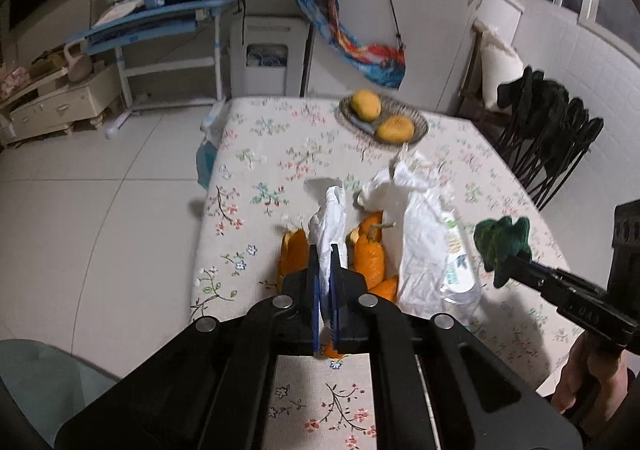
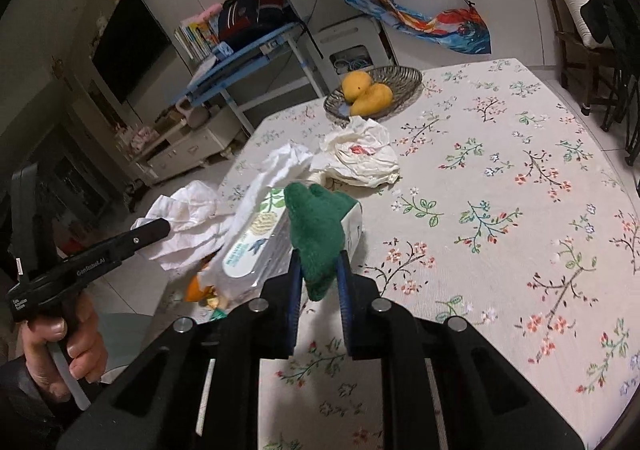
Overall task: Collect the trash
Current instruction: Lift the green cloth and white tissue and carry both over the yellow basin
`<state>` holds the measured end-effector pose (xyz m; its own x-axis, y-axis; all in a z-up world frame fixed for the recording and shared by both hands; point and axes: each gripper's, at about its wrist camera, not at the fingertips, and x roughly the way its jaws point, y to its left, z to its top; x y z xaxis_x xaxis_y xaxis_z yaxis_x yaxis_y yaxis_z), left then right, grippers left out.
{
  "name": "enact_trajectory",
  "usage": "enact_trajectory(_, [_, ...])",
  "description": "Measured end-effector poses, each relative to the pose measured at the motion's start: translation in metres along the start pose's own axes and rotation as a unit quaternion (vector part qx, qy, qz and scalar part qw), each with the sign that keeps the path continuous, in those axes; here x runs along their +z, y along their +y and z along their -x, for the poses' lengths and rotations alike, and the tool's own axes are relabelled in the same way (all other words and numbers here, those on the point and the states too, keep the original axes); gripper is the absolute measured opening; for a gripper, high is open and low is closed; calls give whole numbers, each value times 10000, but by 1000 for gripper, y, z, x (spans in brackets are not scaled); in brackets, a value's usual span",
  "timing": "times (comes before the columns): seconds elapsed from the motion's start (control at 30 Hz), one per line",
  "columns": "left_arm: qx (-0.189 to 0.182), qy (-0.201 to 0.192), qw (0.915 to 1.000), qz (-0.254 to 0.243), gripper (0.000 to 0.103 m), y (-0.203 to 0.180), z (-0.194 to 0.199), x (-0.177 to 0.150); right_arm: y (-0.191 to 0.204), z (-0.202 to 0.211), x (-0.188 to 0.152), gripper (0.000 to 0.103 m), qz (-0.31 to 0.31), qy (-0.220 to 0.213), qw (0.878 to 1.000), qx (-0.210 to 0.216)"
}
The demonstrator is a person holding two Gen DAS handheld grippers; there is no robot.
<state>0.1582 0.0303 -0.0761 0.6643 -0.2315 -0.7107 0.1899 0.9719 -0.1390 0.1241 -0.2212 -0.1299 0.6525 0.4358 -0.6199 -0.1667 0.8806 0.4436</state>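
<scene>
Left gripper (image 1: 328, 270) is clamped tight on a crumpled white tissue (image 1: 330, 222), which stands up from between its jaws above the floral tablecloth (image 1: 256, 170). Right gripper (image 2: 318, 282) is pinched on a green knitted cloth (image 2: 318, 234), its jaws narrow around the fabric. Orange peels (image 1: 370, 258) lie on the table just beyond the left gripper. A wipes packet (image 2: 256, 246) and more white paper (image 2: 360, 158) lie beside them. A bowl (image 2: 400, 76) with 2 mangoes (image 2: 366, 92) stands further back.
</scene>
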Motion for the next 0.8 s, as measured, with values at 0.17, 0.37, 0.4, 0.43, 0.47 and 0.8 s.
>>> enact_trajectory(0.17, [-197, -355, 9991, 113, 5, 1, 24, -1, -2, 13, -6, 18, -115, -91, 9999, 68])
enact_trajectory(0.37, [-343, -492, 9981, 153, 5, -5, 38, -9, -2, 25, -11, 18, -227, -187, 9994, 155])
enact_trajectory(0.4, [-349, -496, 9981, 126, 5, -8, 40, -12, -2, 27, -12, 18, -237, -196, 9994, 166])
enact_trajectory(0.43, [-345, -498, 9981, 100, 5, -10, 42, -14, -1, 28, -14, 18, -246, -202, 9993, 179])
enact_trajectory(0.47, [-320, -508, 9982, 55, 5, -13, 44, -16, -1, 30, -15, 18, -255, -207, 9993, 191])
enact_trajectory(0.8, [-195, -634, 9977, -157, 5, -32, 71, -45, 2, 49, -34, 18, -353, -277, 9986, 290])
